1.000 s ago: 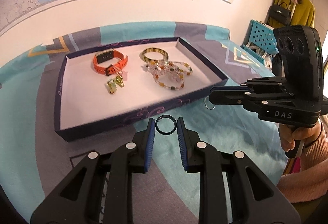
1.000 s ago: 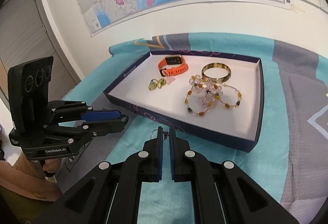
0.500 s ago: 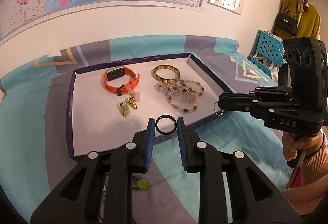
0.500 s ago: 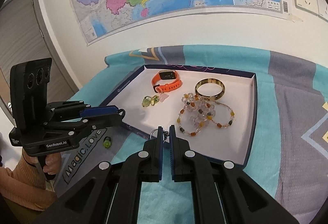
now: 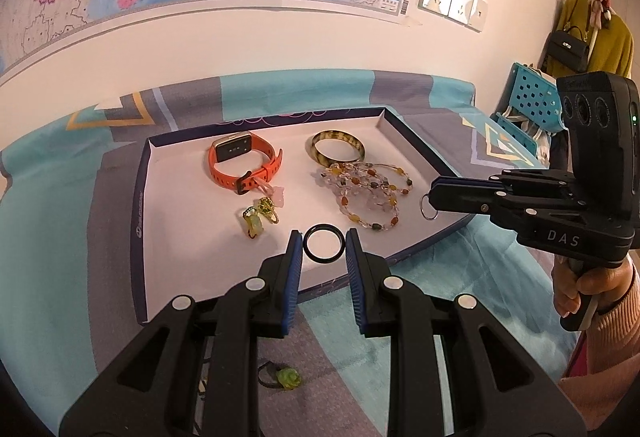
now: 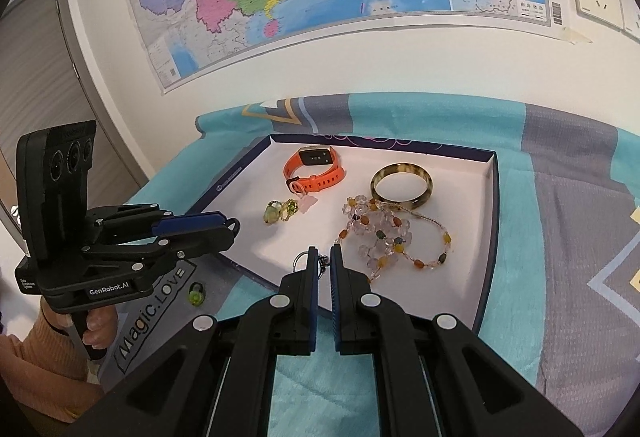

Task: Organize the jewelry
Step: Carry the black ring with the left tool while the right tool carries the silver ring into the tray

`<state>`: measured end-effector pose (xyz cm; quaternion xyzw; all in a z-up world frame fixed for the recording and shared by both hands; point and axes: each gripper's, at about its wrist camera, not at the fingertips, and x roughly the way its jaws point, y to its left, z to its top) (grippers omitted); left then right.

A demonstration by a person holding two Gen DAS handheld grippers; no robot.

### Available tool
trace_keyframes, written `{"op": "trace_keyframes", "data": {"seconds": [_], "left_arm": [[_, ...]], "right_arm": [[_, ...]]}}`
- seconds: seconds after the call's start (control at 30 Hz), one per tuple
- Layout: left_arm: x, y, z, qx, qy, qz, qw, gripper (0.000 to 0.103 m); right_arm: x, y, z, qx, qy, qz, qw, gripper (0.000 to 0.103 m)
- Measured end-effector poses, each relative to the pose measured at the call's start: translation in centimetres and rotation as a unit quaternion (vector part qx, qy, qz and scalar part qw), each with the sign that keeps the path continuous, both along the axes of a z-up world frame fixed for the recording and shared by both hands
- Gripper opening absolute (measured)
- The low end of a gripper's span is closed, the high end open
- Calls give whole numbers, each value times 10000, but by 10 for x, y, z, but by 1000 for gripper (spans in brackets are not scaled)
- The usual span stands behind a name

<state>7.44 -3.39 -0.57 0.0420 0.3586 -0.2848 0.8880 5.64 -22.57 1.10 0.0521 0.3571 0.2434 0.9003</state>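
Both grippers have carried forward, their tips now over the tray [image 5: 140,205]. The left gripper [image 5: 323,243] pinches a black ring [image 5: 323,243] between narrowly parted jaws; the right gripper [image 6: 323,262], nearly closed, clamps a silver ring [image 6: 305,260] at its tips. The step is delivery: each should lower onto bare tray floor ahead of its jaws, then open.

Both wrist views over tray [image 5: 138,205]
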Motion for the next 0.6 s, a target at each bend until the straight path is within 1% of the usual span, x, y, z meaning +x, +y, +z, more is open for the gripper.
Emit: {"op": "trace_keyframes", "data": {"seconds": [0.6], "left_arm": [[13,-1,-1,51,8,56,10000,23]], "right_arm": [[10,-1,0,-21,47,-40,10000,4]]}}
